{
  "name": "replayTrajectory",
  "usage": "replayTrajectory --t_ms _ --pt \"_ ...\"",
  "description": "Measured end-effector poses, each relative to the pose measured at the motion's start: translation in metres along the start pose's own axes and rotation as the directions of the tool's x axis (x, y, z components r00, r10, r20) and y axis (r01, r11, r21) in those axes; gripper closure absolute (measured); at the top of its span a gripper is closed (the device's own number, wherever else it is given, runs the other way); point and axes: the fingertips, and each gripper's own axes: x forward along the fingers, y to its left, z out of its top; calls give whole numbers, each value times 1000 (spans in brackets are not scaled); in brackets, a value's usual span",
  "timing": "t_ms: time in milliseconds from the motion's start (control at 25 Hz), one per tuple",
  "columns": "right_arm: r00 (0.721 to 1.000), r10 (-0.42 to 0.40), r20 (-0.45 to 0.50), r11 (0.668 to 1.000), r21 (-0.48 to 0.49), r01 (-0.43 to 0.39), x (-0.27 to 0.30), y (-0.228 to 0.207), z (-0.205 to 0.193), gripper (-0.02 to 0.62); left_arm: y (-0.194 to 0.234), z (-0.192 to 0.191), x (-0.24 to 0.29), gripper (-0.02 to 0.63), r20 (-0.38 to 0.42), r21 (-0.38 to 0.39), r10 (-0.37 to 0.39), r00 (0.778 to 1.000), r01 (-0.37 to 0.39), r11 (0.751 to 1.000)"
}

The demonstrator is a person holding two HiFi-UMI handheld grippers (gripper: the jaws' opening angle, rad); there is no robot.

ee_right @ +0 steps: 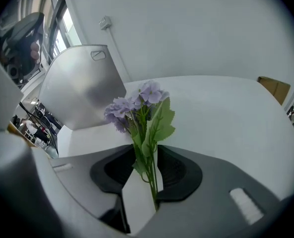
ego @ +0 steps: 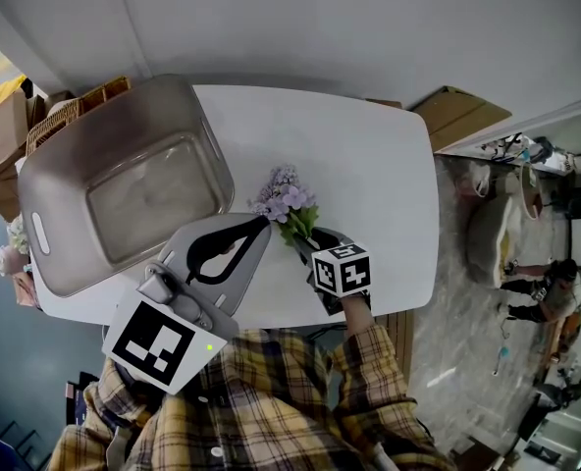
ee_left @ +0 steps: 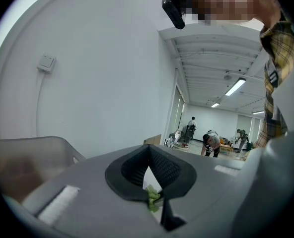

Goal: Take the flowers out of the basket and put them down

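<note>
The flowers [ego: 286, 199], a small spray of pale purple blooms with green leaves, are outside the grey basket [ego: 173, 101]. They are low over the white bench [ego: 369, 165], just beside the basket's right-hand wall, with the blooms towards the basket and the stems towards the person. Whether the blooms rest on the bench surface cannot be told. In the right gripper view, the right gripper [ee_right: 148, 150] has its fingers apart. The stems run up between them, close along the edge of the right-hand finger [ee_right: 179, 170], with bare white bench visible in the gap beside them. In the head view this gripper [ego: 300, 243] slants down at the stem end, its marker cube nearest the plaid sleeve [ego: 379, 361]. The left gripper [ego: 261, 224] lies nearly level, and its tip is just beside the blooms on the basket side. In its own view the fingers [ee_left: 124, 170] meet at the tips, leaving only a thin wedge of a gap behind them. A scrap of green leaf [ee_left: 152, 198] shows in that wedge, but it is unclear whether the fingers touch it.
</note>
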Motion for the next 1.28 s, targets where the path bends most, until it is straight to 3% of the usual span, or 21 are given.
replayTrajectory --t_ms 320,560,720,920,1160,1280 --pt "996 4 88 1000 17 -5 -37 13 31 446 0 9 -6 594 33 -7 4 999 -4 1000" --pt "967 55 249 998 -30 -49 -83 49 91 451 8 19 -19 594 75 -18 34 997 -33 999" --pt "922 128 366 990 -107 -95 -121 88 139 454 14 27 -32 594 96 -21 75 993 -73 997" --pt "844 238 481 965 -215 -150 -154 145 193 477 30 39 -57 594 145 -28 134 980 -131 991" --pt "764 381 521 914 -336 -227 -168 219 228 486 58 37 -96 594 153 -45 257 954 -253 966" --pt "738 433 518 891 -369 -264 -166 247 233 510 66 34 -112 594 153 -60 299 942 -293 954"
